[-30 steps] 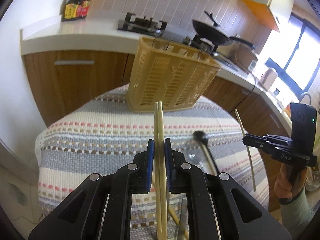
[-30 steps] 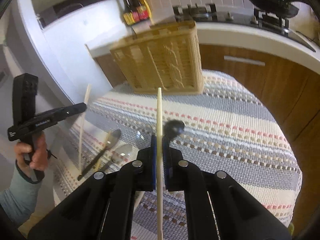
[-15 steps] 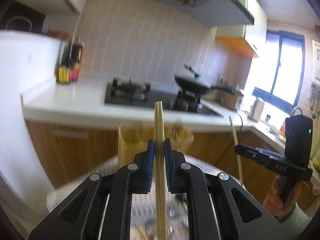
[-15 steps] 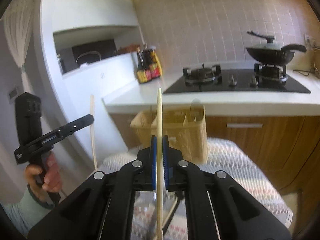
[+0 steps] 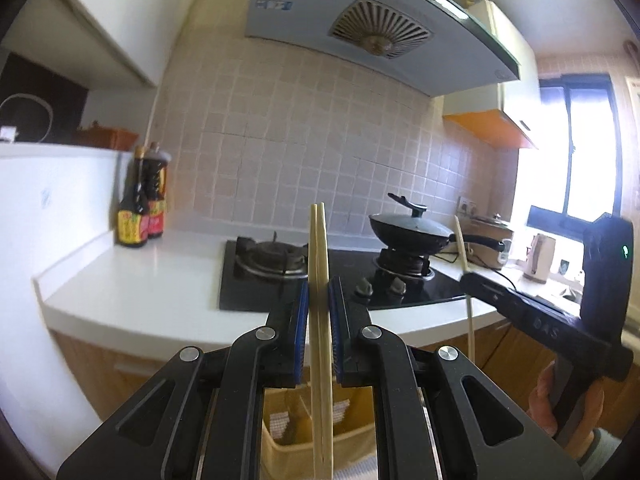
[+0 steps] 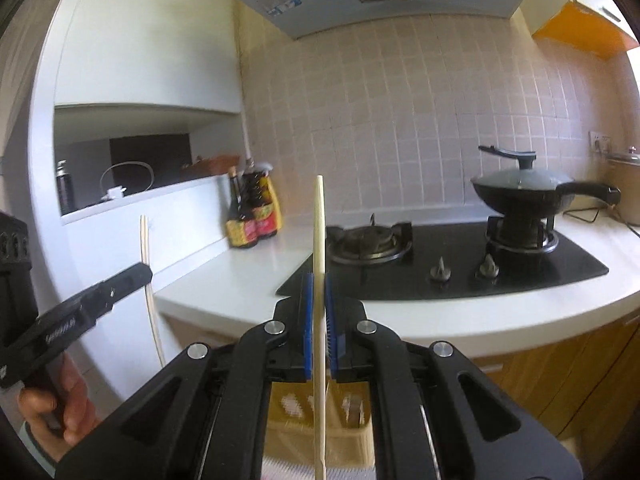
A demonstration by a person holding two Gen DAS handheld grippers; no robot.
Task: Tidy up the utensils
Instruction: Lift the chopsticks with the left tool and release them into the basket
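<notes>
We hold the left claw closed on a pair of chopsticks, the two sticks pressed side by side between the blue pads and standing upright, tips level with the stove behind. The right claw is closed on what looks like a single chopstick, also upright; seen edge-on, we cannot be sure a second stick is not hidden behind it. Each claw also shows in the other's camera, held out to the side at about the same height.

Both claws hang above the yellow basket, whose open top and inner dividers show below, between the claw arms. In the right wrist view the basket lies under the stick's lower end in the same way. We judge the step in hand to be lowering the sticks into a compartment.

The risks come from aim and release. The lower ends of the sticks are hidden behind the claw bodies, so a tip may land on a divider or the rim instead of dropping inside, and the stick would then tilt or skid out onto the worktop. The paired sticks may also slip apart if the left claw opens before they are well inside. With both claws lowering together, they could knock each other or tip the light basket.
</notes>
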